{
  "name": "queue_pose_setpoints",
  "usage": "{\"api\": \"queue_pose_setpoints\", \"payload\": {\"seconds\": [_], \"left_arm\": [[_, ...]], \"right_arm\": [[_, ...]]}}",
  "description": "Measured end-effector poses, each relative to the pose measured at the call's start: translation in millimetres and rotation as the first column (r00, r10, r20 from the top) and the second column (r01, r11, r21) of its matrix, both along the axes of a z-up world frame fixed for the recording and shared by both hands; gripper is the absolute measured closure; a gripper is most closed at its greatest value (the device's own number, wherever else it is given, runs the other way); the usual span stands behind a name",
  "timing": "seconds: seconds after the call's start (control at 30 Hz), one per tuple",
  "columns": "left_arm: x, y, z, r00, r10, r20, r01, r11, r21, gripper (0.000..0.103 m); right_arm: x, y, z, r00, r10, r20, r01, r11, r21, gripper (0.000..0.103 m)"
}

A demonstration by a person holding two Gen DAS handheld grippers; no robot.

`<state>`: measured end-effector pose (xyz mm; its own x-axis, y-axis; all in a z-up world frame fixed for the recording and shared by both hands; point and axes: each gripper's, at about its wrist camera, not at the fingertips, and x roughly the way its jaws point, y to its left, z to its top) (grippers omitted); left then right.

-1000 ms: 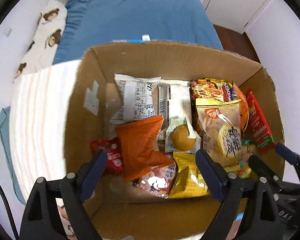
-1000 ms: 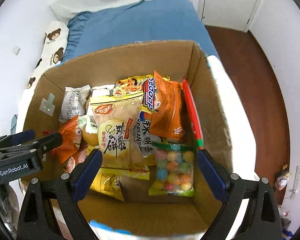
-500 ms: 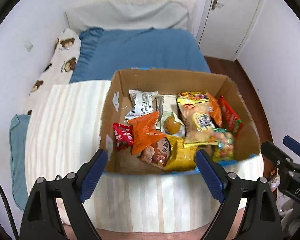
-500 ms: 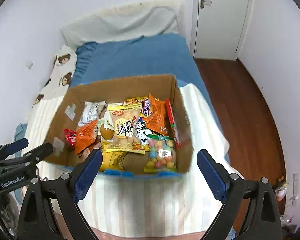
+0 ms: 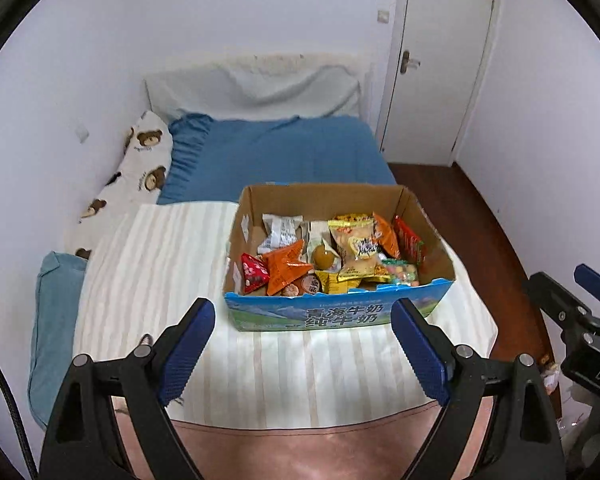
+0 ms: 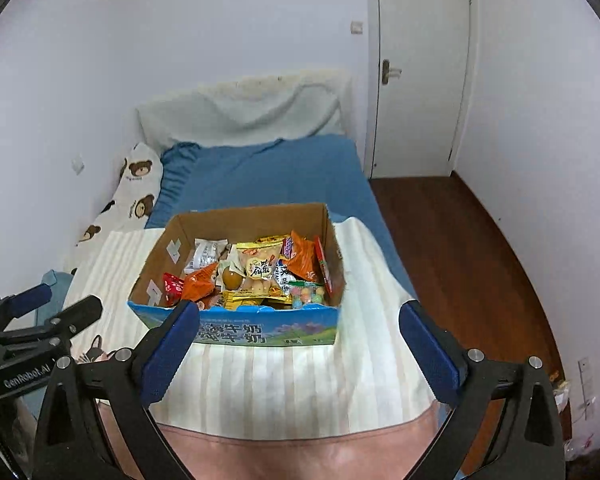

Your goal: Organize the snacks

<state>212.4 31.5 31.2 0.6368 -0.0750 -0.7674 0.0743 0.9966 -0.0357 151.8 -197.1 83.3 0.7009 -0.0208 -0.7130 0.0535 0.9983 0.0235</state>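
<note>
Both grippers were empty, pulled well back from the cardboard box sitting on the striped cloth on the bed. The left gripper had its jaws wide apart; the right gripper had just been opening its jaws even wider, with nothing between them.

Risk-wise, I'd say the snacks were heaped loosely in the box, overlapping each other, so a grab could snag two packets or crush a soft one. Also the box sat near the bed's edge, so a shove could tip it off.

Count: one box, two grippers, roughly ten or more packets; the overlap made it hard to be exact.
</note>
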Motion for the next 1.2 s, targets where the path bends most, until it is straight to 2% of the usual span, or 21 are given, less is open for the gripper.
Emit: {"api": "queue_pose_setpoints", "payload": {"seconds": [0.1, 0.33, 0.47, 0.57, 0.8, 1.1, 1.17, 1.2], "left_arm": [[-18, 1, 11, 0.999, 0.017, 0.035, -0.018, 0.999, 0.031, 0.013], [-51, 15, 33, 0.993, 0.069, 0.098, -0.072, 0.997, 0.022, 0.013], [-66, 16, 43, 0.99, 0.068, 0.124, -0.071, 0.997, 0.017, 0.013], [-75, 12, 49, 0.987, 0.056, 0.153, -0.061, 0.998, 0.029, 0.013], [-86, 6, 54, 0.986, 0.031, 0.166, -0.037, 0.999, 0.033, 0.013], [-80, 1, 48, 0.987, 0.037, 0.154, -0.041, 0.999, 0.025, 0.013], [-75, 0, 45, 0.989, 0.038, 0.145, -0.041, 0.999, 0.02, 0.01], [-73, 0, 43, 0.989, 0.038, 0.141, -0.041, 0.999, 0.019, 0.003]], "right_arm": [[-25, 0, 16, 0.999, -0.004, 0.033, 0.005, 1.0, -0.017, 0.001], [-69, 2, 44, 0.997, 0.0, 0.083, 0.003, 0.999, -0.039, 0.001], [-88, 8, 58, 0.994, 0.013, 0.109, -0.009, 0.999, -0.039, 0.001], [-92, 14, 63, 0.993, 0.03, 0.115, -0.026, 0.999, -0.035, 0.001], [-100, 20, 70, 0.99, 0.054, 0.128, -0.05, 0.998, -0.035, 0.001], [-93, 17, 65, 0.992, 0.047, 0.114, -0.045, 0.999, -0.026, 0.001], [-89, 16, 61, 0.993, 0.042, 0.108, -0.039, 0.999, -0.026, 0.001], [-86, 15, 58, 0.994, 0.038, 0.106, -0.036, 0.999, -0.025, 0.001]]}}
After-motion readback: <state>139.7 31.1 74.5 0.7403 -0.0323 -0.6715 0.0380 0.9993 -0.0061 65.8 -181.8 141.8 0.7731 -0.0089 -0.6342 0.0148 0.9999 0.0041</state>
